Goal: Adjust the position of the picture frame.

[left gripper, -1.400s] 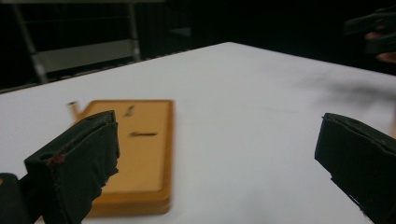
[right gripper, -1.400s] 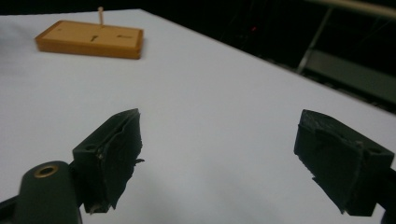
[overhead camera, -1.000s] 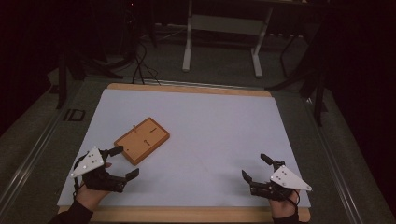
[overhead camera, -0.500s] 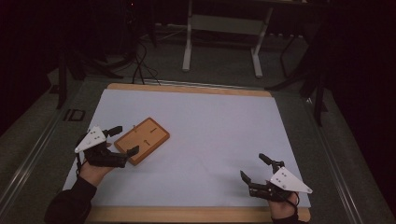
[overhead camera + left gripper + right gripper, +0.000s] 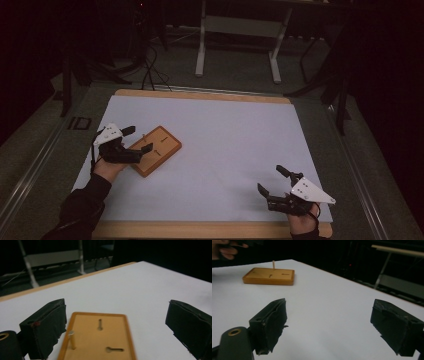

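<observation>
A white sheet [image 5: 235,145] covers a wooden table [image 5: 200,95], leaving bare wood along its far and near edges. An orange-brown board [image 5: 159,149] lies on the sheet's left half, one thin peg [image 5: 72,340] standing upright in it.

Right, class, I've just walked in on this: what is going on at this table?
A person holds a tool in each hand at a table with a white surface. The left tool is open at the near end of a wooden board, its jaws standing to either side of it, gripping nothing. One thin peg stands upright in the board; two slots lie beside it. The right tool is open near the front edge, far from the board.
</observation>
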Demonstrator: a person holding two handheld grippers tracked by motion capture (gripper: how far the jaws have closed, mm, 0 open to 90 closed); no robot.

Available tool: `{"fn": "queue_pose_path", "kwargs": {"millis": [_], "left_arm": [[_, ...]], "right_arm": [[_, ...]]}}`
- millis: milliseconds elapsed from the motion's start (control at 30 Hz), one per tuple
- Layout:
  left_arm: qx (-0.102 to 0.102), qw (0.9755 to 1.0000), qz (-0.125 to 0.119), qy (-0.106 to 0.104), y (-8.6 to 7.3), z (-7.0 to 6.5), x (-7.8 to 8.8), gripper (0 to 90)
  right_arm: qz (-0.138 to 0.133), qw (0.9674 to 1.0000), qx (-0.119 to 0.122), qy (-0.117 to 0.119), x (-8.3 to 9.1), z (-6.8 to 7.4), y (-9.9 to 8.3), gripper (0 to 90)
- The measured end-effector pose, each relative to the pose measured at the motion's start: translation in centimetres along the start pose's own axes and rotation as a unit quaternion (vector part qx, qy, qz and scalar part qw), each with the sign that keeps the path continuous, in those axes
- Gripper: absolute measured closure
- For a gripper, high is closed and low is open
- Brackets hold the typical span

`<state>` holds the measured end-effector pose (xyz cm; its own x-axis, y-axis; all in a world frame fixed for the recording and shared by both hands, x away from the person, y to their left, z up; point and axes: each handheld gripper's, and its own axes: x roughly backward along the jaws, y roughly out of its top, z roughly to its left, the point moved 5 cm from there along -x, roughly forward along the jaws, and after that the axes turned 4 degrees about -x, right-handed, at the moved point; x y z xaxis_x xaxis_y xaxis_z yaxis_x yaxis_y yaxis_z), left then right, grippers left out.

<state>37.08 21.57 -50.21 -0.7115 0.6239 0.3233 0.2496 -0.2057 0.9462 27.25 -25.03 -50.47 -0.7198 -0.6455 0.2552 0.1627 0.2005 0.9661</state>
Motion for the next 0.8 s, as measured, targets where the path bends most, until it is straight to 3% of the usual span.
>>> {"fn": "queue_pose_path", "kwargs": {"millis": [133, 167, 333, 500, 533, 633, 667, 700, 800], "left_arm": [[0.012, 0.9997, 0.021, 0.011, -0.8, 0.9, -1.2, 6.3], [0.005, 0.999, 0.036, 0.028, -1.2, 1.1, -1.7, 11.3], [0.006, 0.9969, 0.062, 0.049, -2.4, 1.7, -2.7, 15.2], [0.015, 0.9932, 0.087, 0.076, -3.7, 2.8, -3.5, 27.2], [0.016, 0.9921, 0.095, 0.081, -3.9, 3.0, -3.6, 34.8], [0.022, 0.9883, 0.118, 0.094, -4.5, 3.3, -4.2, 37.6], [0.022, 0.9883, 0.118, 0.094, -4.5, 3.3, -4.2, 40.9], [0.023, 0.9862, 0.13, 0.1, -4.8, 3.3, -4.5, 40.9], [0.024, 0.9854, 0.13, 0.107, -5.0, 3.4, -4.6, 53.3]], "right_arm": [[0.002, 1.0, 0.005, 0.004, -0.1, 0.2, -0.1, 13.3], [0.001, 0.9999, 0.009, 0.006, -0.1, 0.3, 0.0, 13.3], [0.0, 0.9999, 0.011, 0.009, -0.1, 0.4, 0.0, 13.3], [0.003, 0.9999, 0.007, 0.011, -0.1, 0.3, -0.1, 13.3], [0.003, 0.9999, 0.008, 0.012, -0.1, 0.4, -0.2, 13.3], [0.006, 0.9998, 0.01, 0.015, -0.1, 0.4, -0.2, 13.3], [0.006, 0.9998, 0.01, 0.015, -0.1, 0.4, -0.2, 13.3], [0.006, 0.9998, 0.011, 0.016, -0.2, 0.4, -0.2, 13.3], [0.007, 0.9998, 0.01, 0.017, -0.2, 0.4, -0.3, 13.3]]}}
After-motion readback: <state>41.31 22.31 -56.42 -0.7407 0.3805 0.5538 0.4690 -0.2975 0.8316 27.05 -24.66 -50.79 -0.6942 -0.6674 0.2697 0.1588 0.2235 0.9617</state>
